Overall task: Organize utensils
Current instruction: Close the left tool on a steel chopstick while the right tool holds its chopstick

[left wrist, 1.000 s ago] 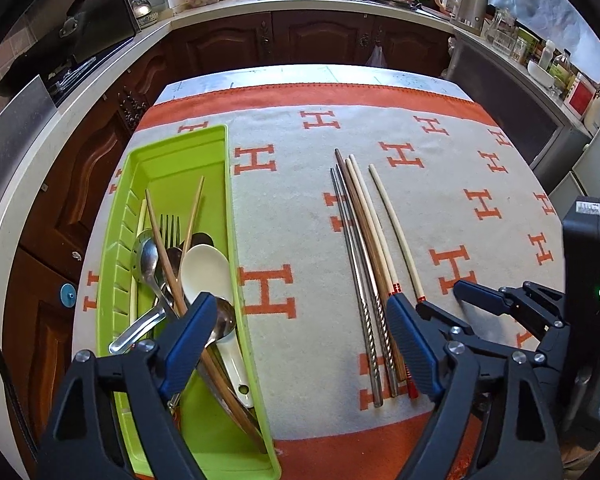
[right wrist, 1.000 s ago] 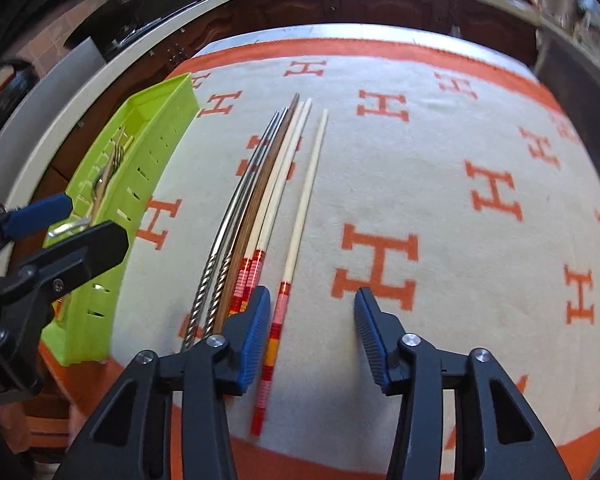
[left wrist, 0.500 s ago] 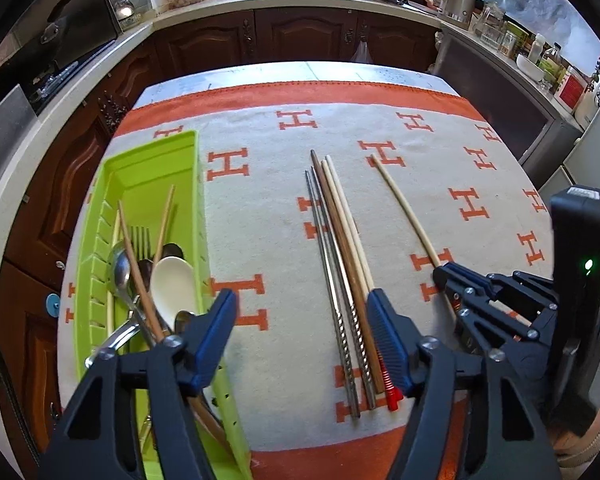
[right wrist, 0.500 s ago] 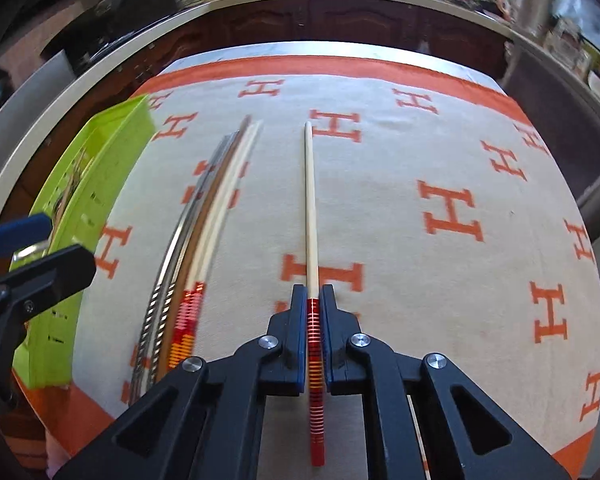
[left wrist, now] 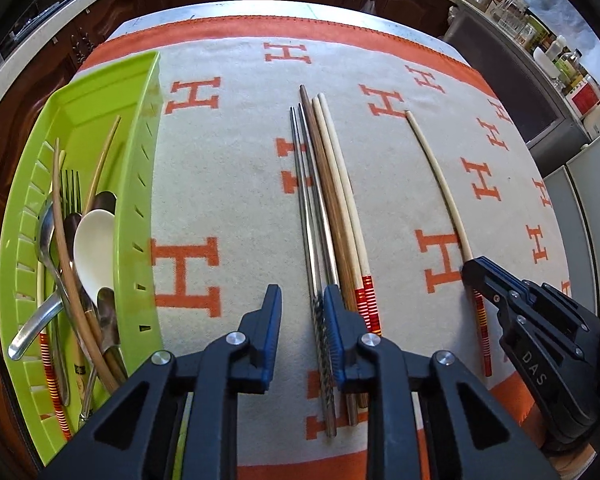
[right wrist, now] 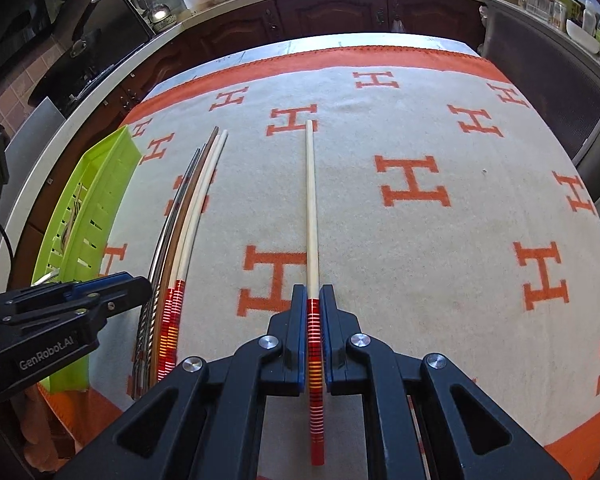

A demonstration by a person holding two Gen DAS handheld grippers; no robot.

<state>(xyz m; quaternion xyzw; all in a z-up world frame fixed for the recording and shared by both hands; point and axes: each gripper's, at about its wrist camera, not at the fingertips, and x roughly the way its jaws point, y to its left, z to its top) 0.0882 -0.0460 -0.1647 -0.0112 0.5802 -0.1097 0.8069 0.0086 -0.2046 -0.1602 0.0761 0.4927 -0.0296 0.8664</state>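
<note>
Cutlery sits jumbled in the green tray (left wrist: pixel 80 92) at far left, presumably awaiting sorting. Beside it on the blanket (left wrist: pixel 236 168), the chopstick bundle (left wrist: pixel 328 216) lies lined up; the left gripper (left wrist: pixel 302 320) hangs over its near ends, jaws spread, one finger apparently brushing the steel pair. Further right, the right gripper (right wrist: pixel 313 320) pinches the lone red-banded chopstick (right wrist: pixel 310 208), likely to re-pair it.

- Handles of the spoons (left wrist: pixel 94 248) and fork (left wrist: pixel 70 190) in the green tray (left wrist: pixel 140 120) vanish beneath the left gripper (left wrist: pixel 300 322).
- Tray contents barely visible from the right wrist view.
</note>
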